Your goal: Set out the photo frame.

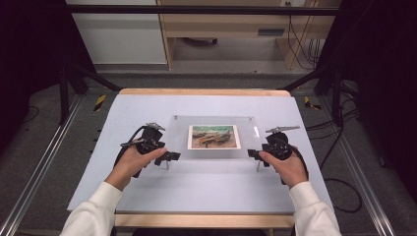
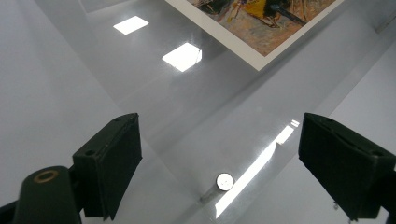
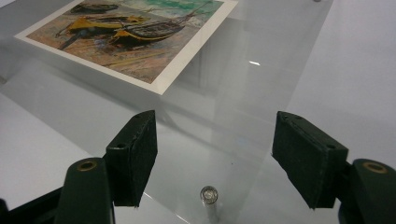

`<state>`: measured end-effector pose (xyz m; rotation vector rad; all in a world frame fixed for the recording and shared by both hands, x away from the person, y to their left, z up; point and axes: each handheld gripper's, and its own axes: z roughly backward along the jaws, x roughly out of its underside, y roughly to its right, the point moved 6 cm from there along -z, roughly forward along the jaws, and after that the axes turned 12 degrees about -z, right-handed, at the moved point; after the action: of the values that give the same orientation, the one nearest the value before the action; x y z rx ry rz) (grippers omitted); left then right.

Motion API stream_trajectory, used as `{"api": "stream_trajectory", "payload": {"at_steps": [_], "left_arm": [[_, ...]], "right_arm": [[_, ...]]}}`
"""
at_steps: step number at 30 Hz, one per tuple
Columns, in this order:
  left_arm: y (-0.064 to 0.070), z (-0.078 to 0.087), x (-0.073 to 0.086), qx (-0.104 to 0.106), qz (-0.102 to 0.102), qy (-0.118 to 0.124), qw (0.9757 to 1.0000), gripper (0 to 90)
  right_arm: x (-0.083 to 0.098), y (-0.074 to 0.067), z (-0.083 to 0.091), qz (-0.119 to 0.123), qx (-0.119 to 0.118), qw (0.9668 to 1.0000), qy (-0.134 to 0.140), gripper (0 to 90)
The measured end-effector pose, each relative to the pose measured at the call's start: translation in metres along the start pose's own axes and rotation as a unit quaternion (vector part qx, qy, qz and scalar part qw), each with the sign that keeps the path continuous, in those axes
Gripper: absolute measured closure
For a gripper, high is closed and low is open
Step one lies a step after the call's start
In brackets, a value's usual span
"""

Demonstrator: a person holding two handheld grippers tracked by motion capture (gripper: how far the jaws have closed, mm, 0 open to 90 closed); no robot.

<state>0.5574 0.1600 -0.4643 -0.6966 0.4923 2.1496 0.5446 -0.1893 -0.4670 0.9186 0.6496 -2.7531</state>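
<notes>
Both forearms enter from six o'clock; left gripper [image 1: 169,156] and right gripper [image 1: 252,154] hover, jaws apart and empty, over the near corner pegs [image 3: 209,193] of the clear acrylic frame [image 1: 179,129]; placement suggests a two-handed lift; picture [image 1: 214,136] centred on the table [image 1: 123,108].

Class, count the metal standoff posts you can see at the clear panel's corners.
2: one at the near-left corner, between the left gripper's jaws; one near-right, by the right gripper. Far corners unclear.
</notes>
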Motion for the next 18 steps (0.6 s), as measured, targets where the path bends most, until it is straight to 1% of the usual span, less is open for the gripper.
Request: {"api": "stream_trajectory", "payload": {"at_steps": [1,2,3,6,11,18], "left_arm": [[-0.0007,0.0007,-0.0006,-0.004,0.003,0.005,1.0000,13.3],[-0.0018,0.0013,-0.0010,-0.007,0.003,0.009,0.9999,16.3],[-0.0022,0.0017,-0.0011,-0.004,0.005,0.010,0.9999,18.1],[-0.0034,-0.0001,-0.0001,-0.002,0.009,0.009,0.9999,16.1],[-0.0068,-0.0027,-0.0003,-0.004,0.025,0.015,0.9996,16.5],[-0.0076,-0.0039,-0.0005,-0.006,0.029,0.018,0.9994,16.2]], "right_arm": [[-0.0002,-0.0001,-0.0001,0.000,0.001,1.0000,-0.001,31.3],[-0.0003,0.0001,-0.0001,0.001,0.001,1.0000,-0.002,31.3],[-0.0003,0.0000,-0.0001,0.001,0.001,1.0000,-0.002,31.3],[-0.0003,-0.0001,-0.0001,0.001,0.001,1.0000,-0.002,31.3],[0.0001,0.0002,-0.0001,0.001,0.000,1.0000,0.000,31.3],[-0.0002,0.0007,-0.0009,-0.004,-0.004,1.0000,-0.002,30.5]]}}
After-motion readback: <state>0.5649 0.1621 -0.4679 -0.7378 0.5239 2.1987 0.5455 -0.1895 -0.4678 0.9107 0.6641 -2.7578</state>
